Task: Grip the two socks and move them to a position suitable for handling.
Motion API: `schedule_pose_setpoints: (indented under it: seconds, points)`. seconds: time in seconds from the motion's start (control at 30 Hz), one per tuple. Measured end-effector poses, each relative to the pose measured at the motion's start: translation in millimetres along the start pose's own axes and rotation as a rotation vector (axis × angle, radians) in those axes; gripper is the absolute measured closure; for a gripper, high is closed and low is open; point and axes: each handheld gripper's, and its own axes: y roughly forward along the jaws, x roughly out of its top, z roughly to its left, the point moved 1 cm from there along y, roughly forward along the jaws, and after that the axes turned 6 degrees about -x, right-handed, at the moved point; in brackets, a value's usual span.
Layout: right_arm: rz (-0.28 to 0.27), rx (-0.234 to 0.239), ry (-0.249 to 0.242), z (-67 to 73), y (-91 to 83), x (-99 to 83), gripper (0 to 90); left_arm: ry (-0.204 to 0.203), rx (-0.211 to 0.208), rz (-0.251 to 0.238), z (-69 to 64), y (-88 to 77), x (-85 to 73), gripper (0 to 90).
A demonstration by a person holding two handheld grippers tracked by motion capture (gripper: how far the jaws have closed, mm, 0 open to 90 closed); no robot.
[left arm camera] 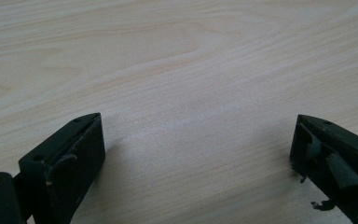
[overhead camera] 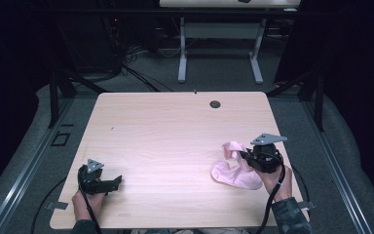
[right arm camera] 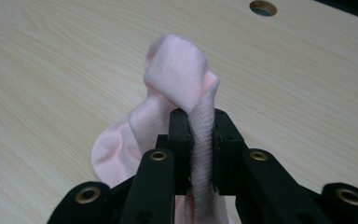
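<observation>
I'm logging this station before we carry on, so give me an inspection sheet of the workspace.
Surface: light wooden table, round hole near the far edge.
Job's things: pink sock, partly lifted, the rest lying on the table.
Clutter: nothing seen.
Grippers: right hand-held gripper shut on the sock's ribbed part; left hand-held gripper open over bare wood.
Cables: one black cable trails from the right hand-held gripper, another from the left; a bundle lies on the floor beyond.
Surroundings: grey floor, a white-legged table behind.
</observation>
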Motion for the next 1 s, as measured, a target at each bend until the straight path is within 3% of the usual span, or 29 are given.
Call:
schedule_pose_setpoints:
  seconds: [0.3, 0.5, 0.7, 0.77, 0.8, 0.83, 0.93, 0.97, 1.0]
  points:
    - [-0.059, 0.073, -0.028, 21.5, -18.9, 15.6, 80.4, 0.000, 0.000, 0.000, 0.0, 0.0, 0.0, 3.2]
    - [-0.080, 0.166, -0.056, 46.7, -24.7, 21.5, 80.4, 0.000, -0.001, 0.004, 0.1, -0.3, 0.1, 3.2]
    - [-0.073, 0.296, -0.084, 81.4, -16.6, 19.8, 80.4, 0.000, 0.000, 0.000, 0.1, 0.0, 0.0, 3.2]
    - [-0.069, 0.310, -0.093, 86.7, -15.0, 19.3, 80.4, 0.000, -0.001, 0.001, 0.2, 0.0, 0.0, 3.2]
    - [-0.068, 0.353, -0.097, 96.6, -11.0, 18.2, 80.4, -0.001, 0.000, 0.000, 0.1, 0.0, 0.0, 3.2]
    - [-0.068, 0.353, -0.097, 96.6, -11.0, 18.2, 80.4, 0.000, 0.000, 0.001, 0.2, 0.0, 0.0, 3.2]
    - [-0.043, 0.443, -0.109, 114.9, -0.6, 15.1, 80.4, -0.001, 0.000, 0.000, 0.2, 0.0, 0.0, 3.2]
    - [-0.043, 0.443, -0.109, 114.9, -0.6, 15.1, 80.4, -0.001, 0.000, 0.001, 0.2, 0.0, 0.0, 3.2]
    - [-0.024, 0.476, -0.122, 124.6, 6.6, 11.6, 80.3, -0.001, 0.000, 0.000, 0.2, 0.0, 0.0, 3.3]
